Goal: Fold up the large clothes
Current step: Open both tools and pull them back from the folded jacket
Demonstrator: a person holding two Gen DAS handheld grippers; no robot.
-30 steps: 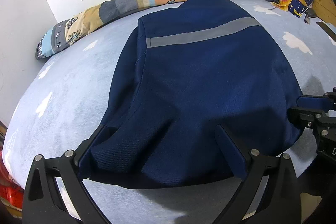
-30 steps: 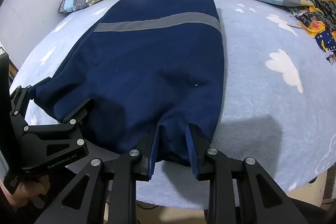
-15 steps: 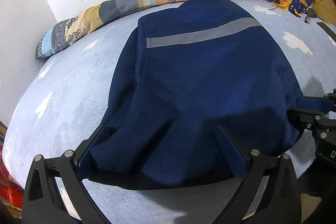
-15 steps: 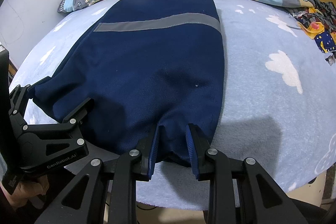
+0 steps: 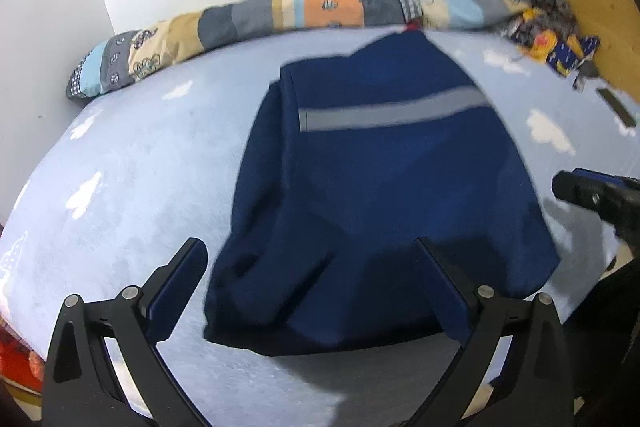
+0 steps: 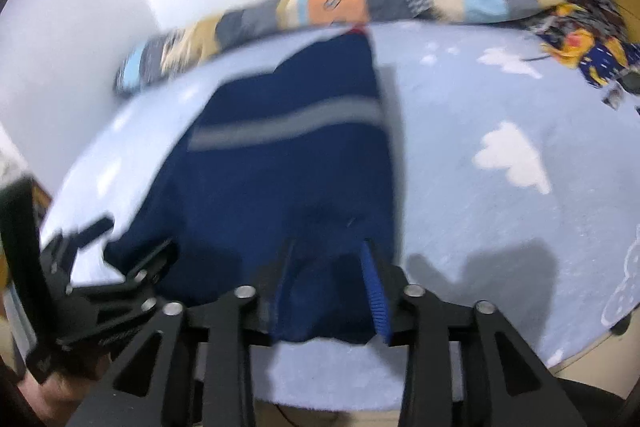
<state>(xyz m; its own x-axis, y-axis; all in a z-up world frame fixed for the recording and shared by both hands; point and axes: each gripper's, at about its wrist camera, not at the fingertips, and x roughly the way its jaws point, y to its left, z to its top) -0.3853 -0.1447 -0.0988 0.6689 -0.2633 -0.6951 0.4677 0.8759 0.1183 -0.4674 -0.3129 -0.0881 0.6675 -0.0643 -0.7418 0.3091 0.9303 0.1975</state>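
The right tongs (image 6: 332,287), jaws just opened with the hem loose between them, and the wide-open, empty left tongs (image 5: 308,291) stand at the near hem of the navy jacket (image 5: 384,187), whose long axis runs across the bed (image 5: 132,187) toward the patchwork bolster (image 5: 320,7).

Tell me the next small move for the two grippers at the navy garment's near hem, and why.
Probably back both clear of the hem. The right gripper has just been opening its jaws, navy garment loose between them; the left gripper stands wide open around it, gripping nothing.
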